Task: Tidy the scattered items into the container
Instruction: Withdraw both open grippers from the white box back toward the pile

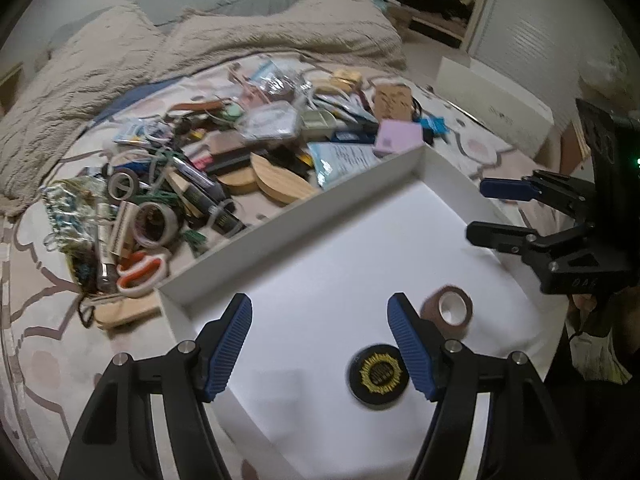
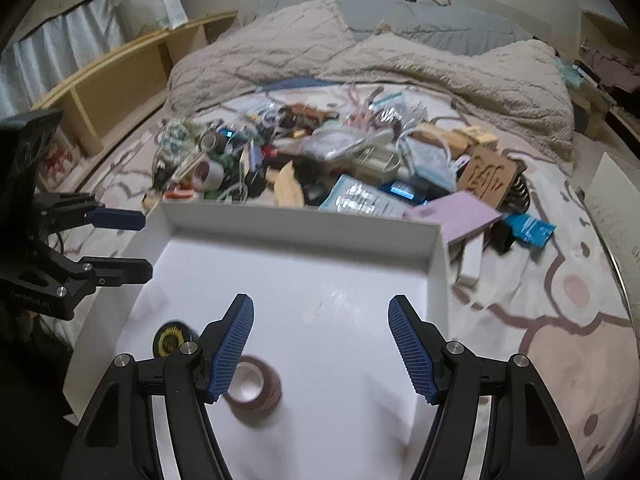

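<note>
A white shallow box [image 1: 296, 206] [image 2: 304, 224] lies on the bed. Inside it are a brown tape roll [image 1: 454, 309] [image 2: 256, 390] and a black round disc with a gold emblem [image 1: 378, 374] [image 2: 173, 338]. My left gripper [image 1: 320, 344] is open and empty above the box floor; it also shows in the right wrist view [image 2: 140, 240]. My right gripper [image 2: 321, 346] is open and empty over the box; it also shows in the left wrist view [image 1: 478, 210]. A pile of scattered items [image 1: 224, 160] [image 2: 320, 160] lies beyond the box.
The pile holds a grey tape roll [image 1: 154, 224], orange-handled scissors [image 1: 140, 272], wooden discs [image 1: 276, 182], a pink box [image 1: 398, 138] [image 2: 460, 214] and a blue packet [image 2: 528, 228]. A beige blanket [image 1: 200, 48] covers the far bed. A wooden shelf [image 2: 116, 92] stands left.
</note>
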